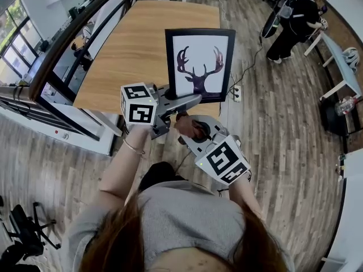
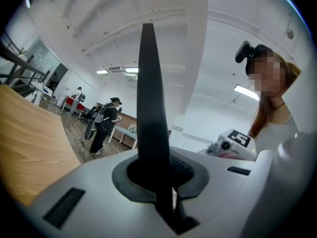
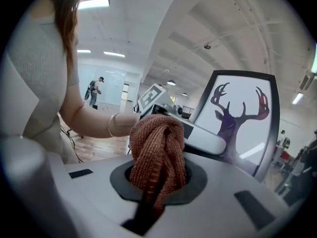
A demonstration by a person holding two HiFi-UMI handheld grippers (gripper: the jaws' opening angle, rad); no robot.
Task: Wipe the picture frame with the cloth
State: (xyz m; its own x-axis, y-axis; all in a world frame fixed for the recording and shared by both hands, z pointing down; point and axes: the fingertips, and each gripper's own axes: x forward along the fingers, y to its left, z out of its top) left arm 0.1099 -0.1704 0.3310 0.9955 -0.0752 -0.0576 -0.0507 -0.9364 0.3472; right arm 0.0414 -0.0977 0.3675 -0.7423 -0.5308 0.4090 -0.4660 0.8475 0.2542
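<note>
The picture frame, black-edged with a dark deer head on white, stands upright at the near edge of the wooden table. My left gripper is shut on its lower left part. In the left gripper view, the frame's black edge rises straight up from between the jaws. My right gripper is shut on a bunched rust-coloured cloth just below and in front of the frame, apart from it. The right gripper view shows the cloth bulging out of the jaws, with the picture frame ahead to the right.
A person in black stands far right beside a white table. On the plank floor right of the frame lies a power strip with its cable. A dark railing borders the table's left, and an office chair stands at lower left.
</note>
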